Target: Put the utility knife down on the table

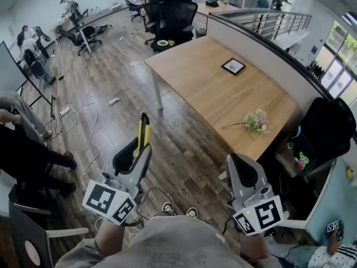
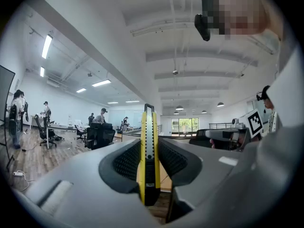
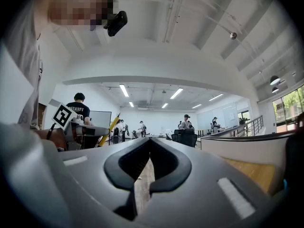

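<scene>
We had the slim yellow-and-black utility knife (image 2: 148,151) clamped in our left gripper (image 1: 144,146), near and left of the pale wooden table (image 1: 212,91), our right gripper (image 1: 239,162) closed on nothing, and opening there could drop it on the floor (image 1: 111,77).

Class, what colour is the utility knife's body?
The utility knife is yellow and black; left gripper view.
</scene>
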{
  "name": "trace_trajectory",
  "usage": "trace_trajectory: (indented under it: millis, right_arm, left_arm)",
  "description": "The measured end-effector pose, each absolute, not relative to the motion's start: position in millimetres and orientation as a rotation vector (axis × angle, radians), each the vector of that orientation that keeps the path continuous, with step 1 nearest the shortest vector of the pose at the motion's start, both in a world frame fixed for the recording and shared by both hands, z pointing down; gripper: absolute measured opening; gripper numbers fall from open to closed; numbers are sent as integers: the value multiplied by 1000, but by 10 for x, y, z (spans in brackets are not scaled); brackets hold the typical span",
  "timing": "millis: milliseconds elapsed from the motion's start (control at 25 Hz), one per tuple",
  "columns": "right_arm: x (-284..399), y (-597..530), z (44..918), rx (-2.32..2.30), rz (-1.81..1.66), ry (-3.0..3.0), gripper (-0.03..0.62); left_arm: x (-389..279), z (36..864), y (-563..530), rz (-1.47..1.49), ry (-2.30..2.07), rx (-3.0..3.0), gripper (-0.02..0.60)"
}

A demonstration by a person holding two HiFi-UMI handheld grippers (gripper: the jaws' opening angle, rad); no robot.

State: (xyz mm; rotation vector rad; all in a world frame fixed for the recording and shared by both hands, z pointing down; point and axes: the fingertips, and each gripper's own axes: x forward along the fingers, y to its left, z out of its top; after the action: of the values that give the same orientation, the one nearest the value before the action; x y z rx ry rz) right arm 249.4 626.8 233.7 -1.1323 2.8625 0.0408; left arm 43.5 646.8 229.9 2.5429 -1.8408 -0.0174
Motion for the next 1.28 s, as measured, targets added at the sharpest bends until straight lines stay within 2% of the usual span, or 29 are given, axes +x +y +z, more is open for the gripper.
trace_trajectory:
  millis: [680,1280]
  right_arm:
    - [3055,6475,2561,-1136,1,2869,11]
    - [2964,6279,2764,-1121,-33,2895,11]
  left_arm:
    - [1030,2436,6617,-2,-1813,2541,115]
    - [955,2562,6450,21,-1848,2524,115]
